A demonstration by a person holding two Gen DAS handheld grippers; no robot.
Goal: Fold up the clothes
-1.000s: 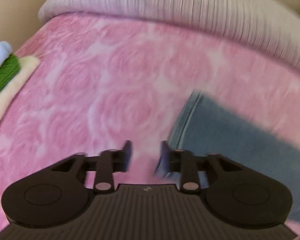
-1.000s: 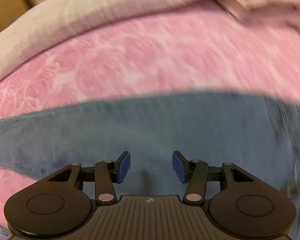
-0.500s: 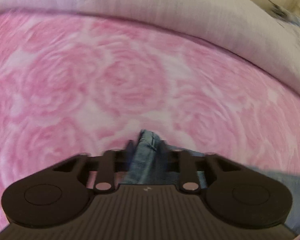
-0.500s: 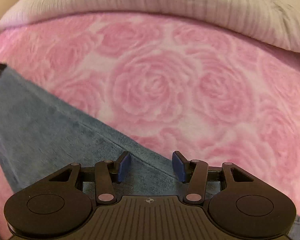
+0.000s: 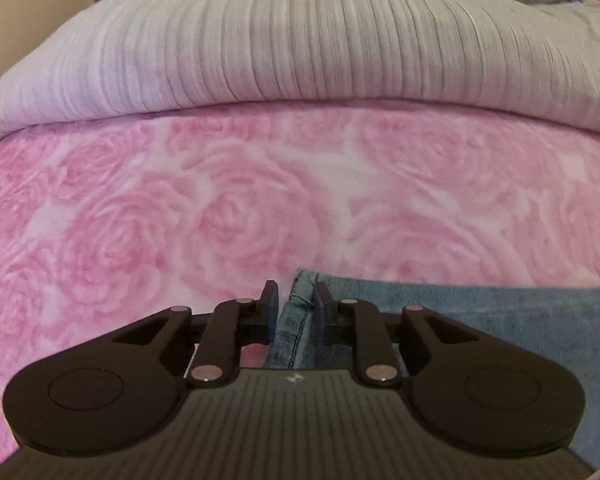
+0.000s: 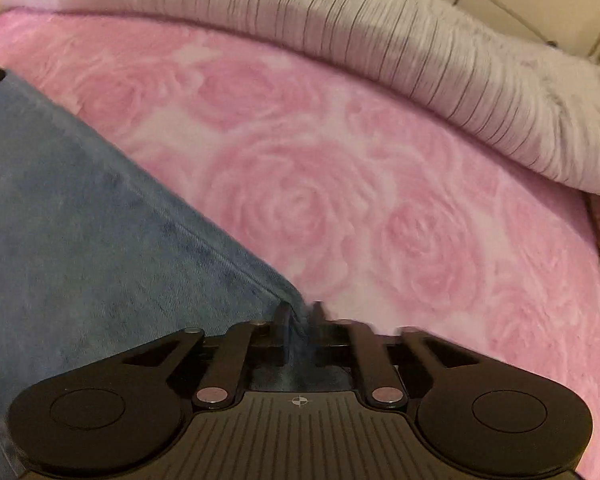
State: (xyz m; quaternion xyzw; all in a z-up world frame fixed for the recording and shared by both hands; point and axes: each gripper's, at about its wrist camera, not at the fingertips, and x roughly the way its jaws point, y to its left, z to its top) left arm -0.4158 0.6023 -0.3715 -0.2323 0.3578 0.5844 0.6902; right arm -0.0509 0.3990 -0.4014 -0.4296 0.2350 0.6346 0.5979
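With both grippers low over the pink rose blanket (image 5: pixel 228 216), I have the jeans (image 5: pixel 480 320) lying flat between them. Their long axis appears to run from my left gripper (image 5: pixel 296 300) across to my right gripper (image 6: pixel 300 314), since each camera shows denim stretching away toward the other.

On the left, the hemmed end of the denim stands up between the jaws. They have just been opening a touch after closing; a sliver of gap shows beside the left pad, so I cannot tell whether the grip is firm. On the right, the jaws have just been closing and now pinch the seamed edge of the fabric, nearly together.

Any coming lift turns on both ends rising evenly, I judge.

Much is hidden: the gripper bodies cover the denim beneath them, the waistband is out of view, and the right view is blurred. Behind lies a ribbed pale duvet (image 5: pixel 300 40).
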